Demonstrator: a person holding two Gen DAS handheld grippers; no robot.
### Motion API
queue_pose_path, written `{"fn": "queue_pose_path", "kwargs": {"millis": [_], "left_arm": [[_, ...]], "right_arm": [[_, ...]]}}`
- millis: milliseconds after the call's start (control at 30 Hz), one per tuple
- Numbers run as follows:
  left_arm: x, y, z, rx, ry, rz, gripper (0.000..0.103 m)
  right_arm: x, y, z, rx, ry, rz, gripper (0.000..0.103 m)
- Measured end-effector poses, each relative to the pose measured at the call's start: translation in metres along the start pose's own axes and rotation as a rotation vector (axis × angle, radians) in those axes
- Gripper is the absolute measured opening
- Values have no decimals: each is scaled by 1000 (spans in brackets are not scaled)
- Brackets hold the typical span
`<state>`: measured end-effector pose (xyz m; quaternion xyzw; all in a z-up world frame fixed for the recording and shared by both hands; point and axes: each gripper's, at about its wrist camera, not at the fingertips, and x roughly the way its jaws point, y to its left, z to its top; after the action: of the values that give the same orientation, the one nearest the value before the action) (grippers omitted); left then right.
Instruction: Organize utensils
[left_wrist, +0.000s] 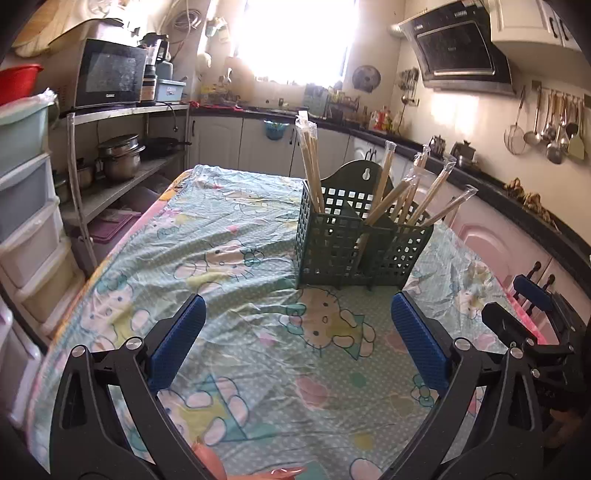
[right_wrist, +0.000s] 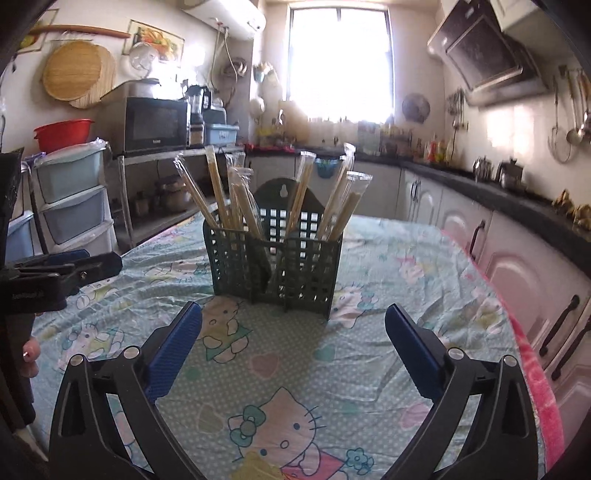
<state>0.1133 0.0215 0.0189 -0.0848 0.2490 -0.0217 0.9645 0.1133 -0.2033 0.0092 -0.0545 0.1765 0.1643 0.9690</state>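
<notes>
On the far left stands a stack of plastic drawers (left_wrist: 26, 206), and beside it a metal shelf (left_wrist: 122, 177) with steel pots (left_wrist: 120, 157) on its middle level and a black microwave (left_wrist: 110, 74) on top. The table wears a crumpled cartoon-cat tablecloth (left_wrist: 229, 236) in pale blue-green.

The left gripper (left_wrist: 297, 314) hangs above this cloth, its blue pads spread wide with nothing but fabric showing between them. In the right wrist view it juts in at the left edge (right_wrist: 70, 269), with a fingertip of the person's hand (right_wrist: 31, 350) below it.

Ahead of both tools, near the middle of the table, the dark green utensil basket (left_wrist: 354, 240) stands upright on the cloth, touched by neither gripper. Its lattice walls are split into compartments, and a rounded back plate with a keyhole slot rises behind. Plastic-wrapped chopsticks (left_wrist: 310, 166) lean out of it: one bundle in its left section, several fanned toward the right.

The right gripper (right_wrist: 293, 321) also stands fully apart, empty, its pads short of the basket's front. From the left wrist camera its blue fingertip (left_wrist: 532, 291) shows at the right edge.

Further right run the pink-fronted cabinets (right_wrist: 517, 266) and dark countertop (right_wrist: 491, 184), with ladles and strainers (left_wrist: 550, 129) hung under the range hood (left_wrist: 461, 48)
</notes>
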Motion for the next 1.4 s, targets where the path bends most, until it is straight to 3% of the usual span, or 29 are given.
{"fn": "queue_pose_path", "kwargs": {"millis": [367, 567, 733, 1400], "left_arm": [[-15, -12, -11, 25, -187, -30, 93], [-11, -17, -20, 45, -198, -40, 93], [-8, -18, -21, 46, -193, -3, 93], [-13, -19, -21, 47, -203, -26, 93]], "right_arm": [[-25, -5, -21, 64, -165, -104, 97], [-26, -8, -24, 80, -178, -106, 97], [-25, -5, -27, 74, -167, -103, 97], [-26, -1, -28, 65, -168, -102, 97]]}}
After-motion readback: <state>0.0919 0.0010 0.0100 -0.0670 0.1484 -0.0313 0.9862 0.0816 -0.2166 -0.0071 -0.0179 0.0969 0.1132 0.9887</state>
